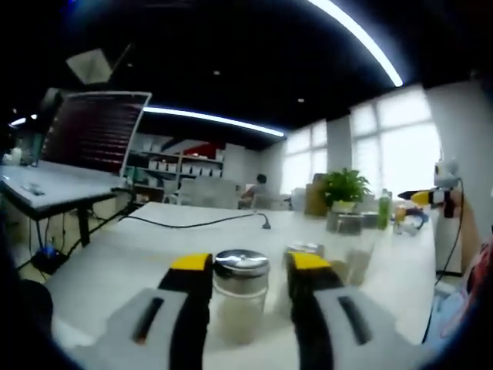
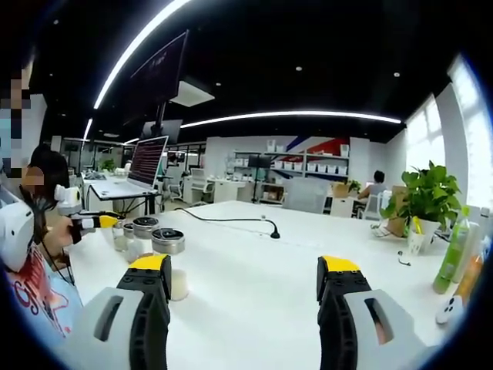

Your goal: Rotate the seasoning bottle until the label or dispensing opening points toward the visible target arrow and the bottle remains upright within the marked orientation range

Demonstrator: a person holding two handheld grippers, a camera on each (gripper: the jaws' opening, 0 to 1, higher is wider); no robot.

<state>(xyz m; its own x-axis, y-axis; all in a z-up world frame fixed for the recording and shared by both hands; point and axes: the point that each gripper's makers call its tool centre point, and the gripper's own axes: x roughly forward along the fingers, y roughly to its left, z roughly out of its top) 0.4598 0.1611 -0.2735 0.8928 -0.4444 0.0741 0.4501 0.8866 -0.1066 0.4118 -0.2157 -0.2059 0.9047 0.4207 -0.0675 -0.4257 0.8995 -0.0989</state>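
You work on a white table [image 1: 154, 254] in an office with bright windows [image 1: 400, 146]. A black cable [image 1: 192, 224] and a plant [image 1: 344, 187] lie beyond. Your left gripper [image 1: 250, 268] encloses the upright seasoning bottle [image 1: 240, 297]; contact is unclear. Your right gripper [image 2: 245, 271] stands wide apart, holding nothing.

potted plant [image 2: 428, 194] | black cable [image 2: 231, 220] | green bottle [image 2: 452, 258] | white table [image 2: 254, 285]
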